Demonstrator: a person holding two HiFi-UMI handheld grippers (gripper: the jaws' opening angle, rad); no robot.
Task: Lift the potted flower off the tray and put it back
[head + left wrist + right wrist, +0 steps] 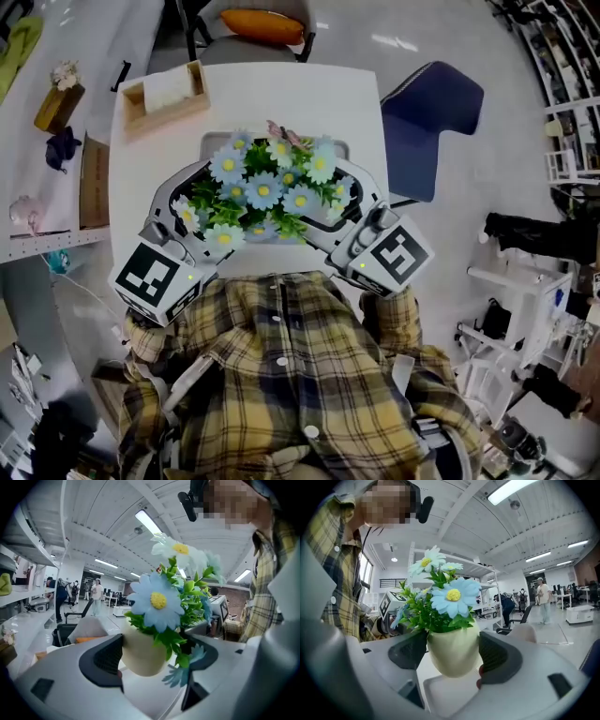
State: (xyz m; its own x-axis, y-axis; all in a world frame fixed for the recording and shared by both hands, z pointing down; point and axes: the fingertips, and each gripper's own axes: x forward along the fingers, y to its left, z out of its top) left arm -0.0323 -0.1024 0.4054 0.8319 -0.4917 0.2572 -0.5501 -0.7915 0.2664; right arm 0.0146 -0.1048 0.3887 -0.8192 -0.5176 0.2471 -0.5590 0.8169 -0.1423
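Observation:
The potted flower (pixel 265 187) has blue and white daisies and green leaves in a cream pot (pixel 454 651). It hangs a little above the white tray (pixel 450 695), and the tray's far rim (pixel 339 146) shows behind the blooms. My left gripper (pixel 192 202) is shut on the pot's left side. My right gripper (pixel 352 202) is shut on its right side. In the left gripper view the pot (pixel 140 656) sits between the dark pads (pixel 105 658), and leaves hide the other pad's contact. In the right gripper view both pads (pixel 497 658) press on the pot.
The white table (pixel 356 103) carries a wooden box (pixel 167 94) with paper at its far left. A blue chair (pixel 427 112) stands to the right and a chair with an orange cushion (pixel 262 26) behind. A shelf with small items (pixel 58 98) runs along the left.

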